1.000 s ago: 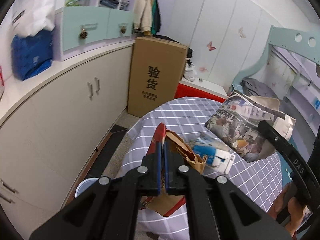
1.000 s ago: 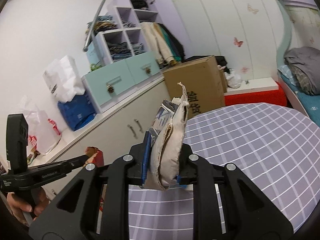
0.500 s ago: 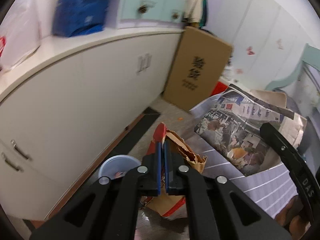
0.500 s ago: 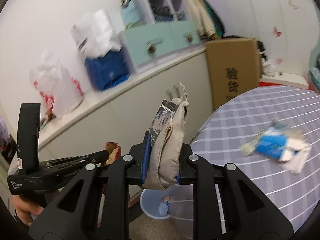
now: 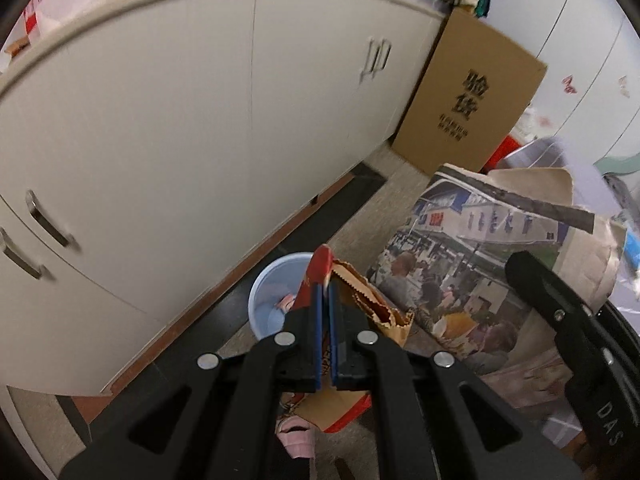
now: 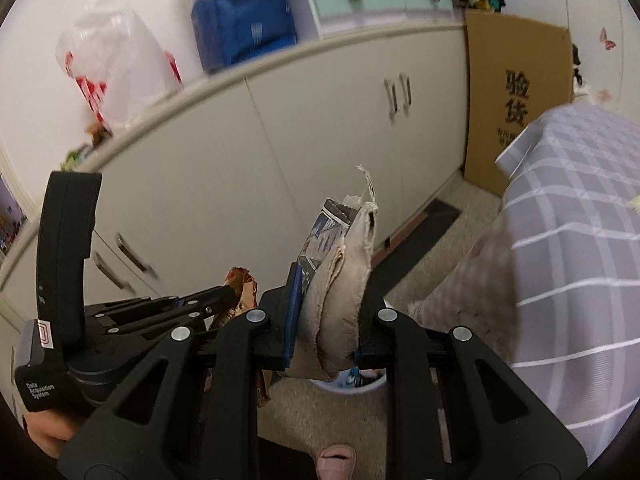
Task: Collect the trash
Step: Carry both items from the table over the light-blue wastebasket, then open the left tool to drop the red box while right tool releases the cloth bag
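- Low at the centre of the left wrist view, the left gripper [image 5: 326, 300] has its jaws pressed nearly together on the top edge of a paper bag [image 5: 360, 312], red and brown with a zigzag lip. Pinching the thin rim lets the bag hang freely below the jaws, which I judge suits a drop.
- Just behind the bag's red tip, at mid-frame, stands a pale blue bin [image 5: 272, 300] on the floor by the dark strip under the white cabinet [image 5: 200, 120]. Inside it shows something pinkish; the rest of its contents cannot be made out.
- Centre of the right wrist view: the right gripper [image 6: 328, 280] pinches a folded newspaper [image 6: 340, 280], wadded thick enough to keep the jaws partly apart. The fold stands upright above the jaws, its printed side to the left.
- The same newspaper fills the right of the left wrist view as a broad printed sheet, just beside the bag.
- Under the right gripper, at lower centre, only a sliver of the bin's rim shows, so the newspaper seems to be nearly above it.
- Both pieces appear held over or close to the bin, so I judge the carry close to done and the release next; the bulky newspaper may snag on the rim or miss.
- At the right edge, the checked tablecloth [image 6: 580, 240] hangs down, with a pale scrap on it at the frame's edge, too blurred to name.
- A cardboard box [image 6: 516, 92] leans on the cabinet at upper right; it does not look open.
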Motion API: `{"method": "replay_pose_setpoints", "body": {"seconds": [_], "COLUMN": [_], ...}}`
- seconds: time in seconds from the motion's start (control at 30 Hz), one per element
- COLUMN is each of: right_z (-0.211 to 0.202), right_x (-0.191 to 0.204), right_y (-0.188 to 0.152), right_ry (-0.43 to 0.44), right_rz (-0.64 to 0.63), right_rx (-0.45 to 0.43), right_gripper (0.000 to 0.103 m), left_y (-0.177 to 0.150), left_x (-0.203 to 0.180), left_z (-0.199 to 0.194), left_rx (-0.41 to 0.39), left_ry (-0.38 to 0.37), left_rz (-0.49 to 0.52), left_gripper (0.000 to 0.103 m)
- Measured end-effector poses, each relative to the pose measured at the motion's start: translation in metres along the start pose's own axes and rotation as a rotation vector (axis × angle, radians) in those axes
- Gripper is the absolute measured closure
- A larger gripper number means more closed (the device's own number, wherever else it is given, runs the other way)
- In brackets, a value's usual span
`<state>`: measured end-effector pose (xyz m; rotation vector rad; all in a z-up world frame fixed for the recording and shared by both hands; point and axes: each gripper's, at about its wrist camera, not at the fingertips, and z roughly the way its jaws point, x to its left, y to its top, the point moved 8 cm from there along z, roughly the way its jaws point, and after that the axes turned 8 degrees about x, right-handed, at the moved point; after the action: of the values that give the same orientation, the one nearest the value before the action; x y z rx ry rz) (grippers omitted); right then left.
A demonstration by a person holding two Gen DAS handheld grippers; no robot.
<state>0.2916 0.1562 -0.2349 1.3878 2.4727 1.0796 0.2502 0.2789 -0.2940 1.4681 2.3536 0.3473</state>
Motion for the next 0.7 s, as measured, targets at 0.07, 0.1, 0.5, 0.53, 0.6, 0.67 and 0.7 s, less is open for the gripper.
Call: {"method": "replay_pose_setpoints", "body": {"seconds": [0.07, 0.1, 0.5, 0.53, 0.6, 0.67, 0.7], "right_z": [0.017, 0.025, 0.084, 0.086, 0.090, 0.093, 0.093], "right_x": [-0.002, -0.003, -0.042, -0.044, -0.050, -0.054, -0.054], "right_y": [-0.007, -0.010, -0.020, -0.019, -0.018, -0.018, -0.019], "right_ry": [-0.013, -0.019, -0.135, -0.138, -0.149, -0.153, -0.155], "right_rz": [-0.002, -0.001, 0.013, 0.017, 0.024, 0.030, 0.031], "right_rx": [0.030, 0.044, 0.103, 0.102, 0.100, 0.100, 0.099], "right_gripper": [0.083, 0.083, 0.083, 0.083, 0.083, 0.083, 0.083], "left_y": [-0.005, -0.006, 0.014, 0.015, 0.021, 0.025, 0.026], "left_x": [0.004, 0.006, -0.007, -0.009, -0.014, -0.016, -0.016], "left_z": [0.017, 0.027, 0.104, 0.106, 0.111, 0.114, 0.115], "left_rx": [0.027, 0.042, 0.128, 0.132, 0.132, 0.134, 0.137], "left_ry": [-0.001, 0.003, 0.021, 0.020, 0.007, 0.004, 0.002], "left_rz": [-0.005, -0.004, 0.008, 0.013, 0.015, 0.013, 0.011], "left_gripper": [0.100, 0.100, 0.099, 0.099, 0.097, 0.093, 0.087]}}
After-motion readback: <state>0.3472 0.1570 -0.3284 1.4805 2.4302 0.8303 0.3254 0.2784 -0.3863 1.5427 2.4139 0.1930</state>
